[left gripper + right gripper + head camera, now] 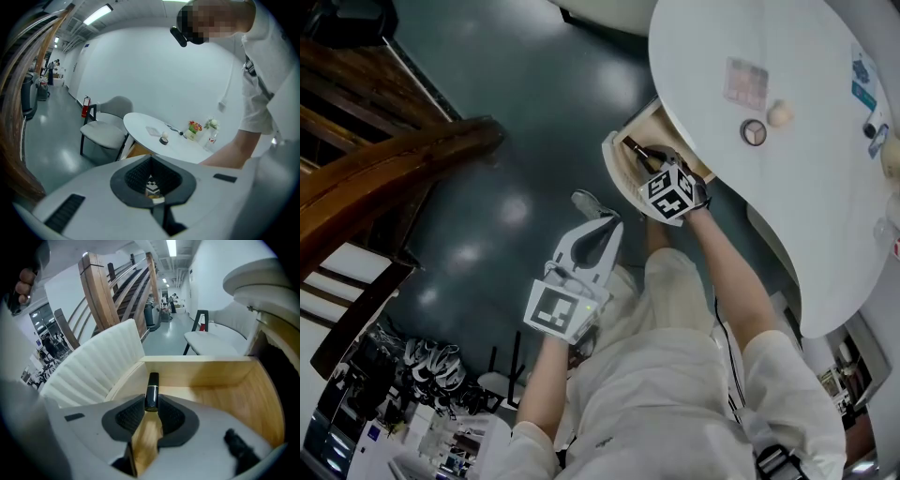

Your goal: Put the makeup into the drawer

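1. The right gripper (151, 409) is seen with its jaws drawn narrow and clamped on a black makeup stick (151, 390). The stick is pinched at its near end between the dark pads (127, 417), and its far end projects forward beyond the jaws.
2. In the head view the right gripper (647, 157) is pointed steeply down into the open drawer (639, 120). The makeup stick (633, 146) is held inside it, above the wooden bottom; contact with the bottom cannot be determined.
3. The drawer (201, 366) is pulled out from under the white table (787, 187). Its inside is bare light wood, and its white ribbed front (93, 366) lies to the left of the jaws.
4. The left gripper (151, 159) is observed with its jaws together and nothing gripped. In the head view the left gripper (602, 227) is held over the dark floor (516, 84), apart from the drawer and beside the person's leg.
5. On the table top, a flat pink palette (745, 82), a round compact (754, 132) and a pale egg-shaped sponge (780, 113) are noted, close together and well apart from the drawer.
6. In the left gripper view a small pot of flowers (193, 127) is seen at the far edge of the table (145, 124), with a grey chair (105, 131) beside it.
7. A wooden staircase (384, 169) is recorded at the left of the head view.
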The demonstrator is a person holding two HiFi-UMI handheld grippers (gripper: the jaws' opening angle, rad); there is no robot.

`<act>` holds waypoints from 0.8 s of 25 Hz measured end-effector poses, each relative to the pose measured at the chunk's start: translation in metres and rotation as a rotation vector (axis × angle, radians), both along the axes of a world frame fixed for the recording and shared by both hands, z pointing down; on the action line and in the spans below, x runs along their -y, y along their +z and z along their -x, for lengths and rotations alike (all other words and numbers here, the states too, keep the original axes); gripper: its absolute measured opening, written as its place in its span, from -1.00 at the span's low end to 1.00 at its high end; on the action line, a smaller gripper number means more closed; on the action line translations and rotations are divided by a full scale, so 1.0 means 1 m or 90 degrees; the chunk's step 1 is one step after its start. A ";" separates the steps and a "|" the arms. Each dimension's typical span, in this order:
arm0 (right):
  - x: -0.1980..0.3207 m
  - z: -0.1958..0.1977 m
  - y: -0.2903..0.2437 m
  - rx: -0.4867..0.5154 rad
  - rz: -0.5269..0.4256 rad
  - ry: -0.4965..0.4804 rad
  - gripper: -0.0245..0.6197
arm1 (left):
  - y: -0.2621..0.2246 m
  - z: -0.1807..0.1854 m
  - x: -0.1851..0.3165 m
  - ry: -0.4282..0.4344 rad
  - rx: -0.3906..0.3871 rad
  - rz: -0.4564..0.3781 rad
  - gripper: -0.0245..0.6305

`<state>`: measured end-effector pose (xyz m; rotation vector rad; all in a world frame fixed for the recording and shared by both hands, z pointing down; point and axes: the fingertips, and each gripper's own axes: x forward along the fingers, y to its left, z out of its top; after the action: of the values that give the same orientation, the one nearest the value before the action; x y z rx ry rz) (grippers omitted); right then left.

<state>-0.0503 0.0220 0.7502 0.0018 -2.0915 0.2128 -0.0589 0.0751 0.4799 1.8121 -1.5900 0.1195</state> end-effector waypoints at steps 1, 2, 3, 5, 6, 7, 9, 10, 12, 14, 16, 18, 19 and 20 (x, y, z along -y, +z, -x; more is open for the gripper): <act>-0.001 0.001 0.005 -0.005 0.003 -0.002 -0.65 | 0.001 0.000 0.000 0.000 -0.001 0.002 -0.90; -0.002 0.001 0.010 -0.011 0.005 -0.005 -0.65 | 0.002 -0.001 -0.001 0.000 -0.002 0.004 -0.90; -0.003 0.000 0.016 -0.015 0.008 -0.007 -0.65 | 0.003 -0.002 -0.002 0.001 -0.003 0.006 -0.90; -0.004 0.001 0.026 -0.024 0.012 -0.008 -0.65 | 0.006 -0.003 -0.003 0.003 -0.004 0.010 -0.90; -0.004 0.001 0.031 -0.031 0.016 -0.006 -0.65 | 0.008 -0.004 -0.004 0.004 -0.005 0.012 -0.90; -0.004 0.001 0.036 -0.039 0.021 -0.004 -0.65 | 0.009 -0.005 -0.004 0.004 -0.006 0.015 -0.90; -0.004 0.001 0.044 -0.057 0.033 0.000 -0.65 | 0.011 -0.007 -0.005 0.005 -0.008 0.020 -0.90; -0.003 0.001 0.048 -0.065 0.038 0.003 -0.65 | 0.011 -0.007 -0.005 0.005 -0.009 0.021 -0.90; -0.001 0.000 0.054 -0.079 0.045 0.009 -0.65 | 0.012 -0.009 -0.005 0.005 -0.011 0.021 -0.90; 0.000 0.003 0.056 -0.078 0.038 0.011 -0.64 | 0.012 -0.011 -0.006 0.004 -0.012 0.023 -0.90; 0.002 0.007 0.054 -0.064 0.021 0.006 -0.64 | 0.011 -0.014 -0.008 0.008 -0.015 0.027 -0.90; 0.002 0.009 0.052 -0.057 0.013 0.001 -0.57 | 0.010 -0.018 -0.008 0.014 -0.017 0.028 -0.90; 0.002 0.009 0.051 -0.057 0.012 -0.001 -0.55 | 0.008 -0.019 -0.006 0.013 -0.016 0.024 -0.90; 0.001 0.008 0.051 -0.059 0.011 -0.002 -0.55 | 0.006 -0.020 -0.004 0.012 -0.016 0.020 -0.90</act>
<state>-0.0582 0.0206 0.8009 -0.0027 -1.9978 0.2253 -0.0391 0.0792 0.4862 1.7978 -1.5450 0.1300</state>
